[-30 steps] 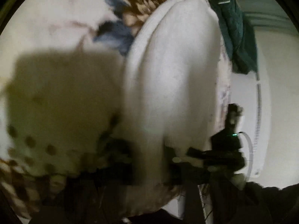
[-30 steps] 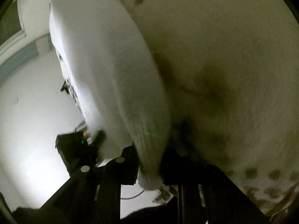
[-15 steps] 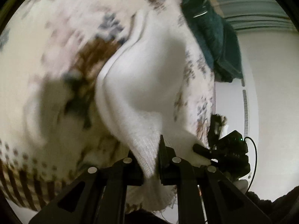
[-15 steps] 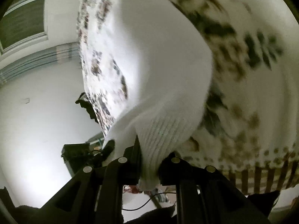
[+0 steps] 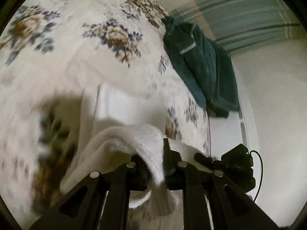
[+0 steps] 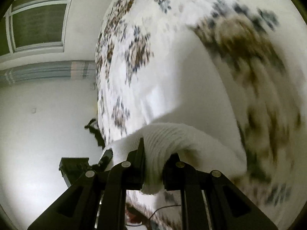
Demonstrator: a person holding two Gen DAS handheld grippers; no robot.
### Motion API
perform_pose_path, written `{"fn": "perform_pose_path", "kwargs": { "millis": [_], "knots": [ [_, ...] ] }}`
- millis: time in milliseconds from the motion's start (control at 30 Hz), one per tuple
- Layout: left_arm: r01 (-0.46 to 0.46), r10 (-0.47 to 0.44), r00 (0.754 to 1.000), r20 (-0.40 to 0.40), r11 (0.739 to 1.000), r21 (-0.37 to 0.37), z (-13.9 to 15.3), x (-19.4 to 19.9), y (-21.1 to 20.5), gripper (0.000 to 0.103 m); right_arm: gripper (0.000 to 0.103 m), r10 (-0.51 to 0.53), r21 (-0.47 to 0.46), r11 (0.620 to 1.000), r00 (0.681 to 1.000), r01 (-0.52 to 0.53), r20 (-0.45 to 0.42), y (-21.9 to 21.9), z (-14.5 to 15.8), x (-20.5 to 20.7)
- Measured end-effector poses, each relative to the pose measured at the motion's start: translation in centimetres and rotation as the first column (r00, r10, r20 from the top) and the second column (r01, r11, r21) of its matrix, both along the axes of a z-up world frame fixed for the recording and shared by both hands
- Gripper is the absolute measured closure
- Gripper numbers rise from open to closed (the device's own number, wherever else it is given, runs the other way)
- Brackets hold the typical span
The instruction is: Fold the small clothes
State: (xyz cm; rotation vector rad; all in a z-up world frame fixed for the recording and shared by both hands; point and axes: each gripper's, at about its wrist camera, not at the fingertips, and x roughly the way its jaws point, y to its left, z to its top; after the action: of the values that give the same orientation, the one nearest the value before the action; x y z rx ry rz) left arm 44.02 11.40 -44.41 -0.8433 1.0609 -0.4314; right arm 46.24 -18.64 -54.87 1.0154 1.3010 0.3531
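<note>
Both black two-finger grippers clamp the same white ribbed knit garment (image 5: 134,136): the left gripper (image 5: 155,170) and the right gripper (image 6: 153,170) each pinch an end. It hangs between them over a cream floral bedspread (image 5: 76,48), where a dark teal garment (image 5: 201,67) lies heaped.

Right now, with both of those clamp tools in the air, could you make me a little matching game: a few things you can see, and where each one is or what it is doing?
Things:
1. white knit garment
2. dark green clothing
3. floral bedspread
4. window

States or places:
a. heaped at the bedspread's far edge
b. on the wall, upper left in the right wrist view
c. pinched by the left gripper and the right gripper
d. spread out beneath the garment

Pairs: 1-c, 2-a, 3-d, 4-b
</note>
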Motion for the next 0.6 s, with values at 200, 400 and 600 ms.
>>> {"fn": "perform_pose_path", "kwargs": {
  "millis": [200, 400, 600],
  "knots": [
    [-0.155, 0.156, 0.988, 0.007, 0.987, -0.046, -2.5, 9.1, 2.5, 0.031, 0.035, -0.010, -0.035, 0.999, 1.000, 0.010, 0.007, -1.2, -1.6, 11.1],
    [-0.123, 0.124, 0.992, 0.007, 0.985, 0.124, -3.6, 9.3, 4.1, 0.031, 0.031, 0.027, -0.174, 0.984, 0.999, -0.023, 0.023, -3.9, -1.2, 9.7],
    [0.098, -0.087, 0.995, -0.048, 0.936, 0.337, -7.0, 10.7, -0.1, 0.033, 0.040, 0.105, -0.281, 0.954, 0.994, -0.103, -0.008, -3.6, -4.9, 8.6]
  ]
}}
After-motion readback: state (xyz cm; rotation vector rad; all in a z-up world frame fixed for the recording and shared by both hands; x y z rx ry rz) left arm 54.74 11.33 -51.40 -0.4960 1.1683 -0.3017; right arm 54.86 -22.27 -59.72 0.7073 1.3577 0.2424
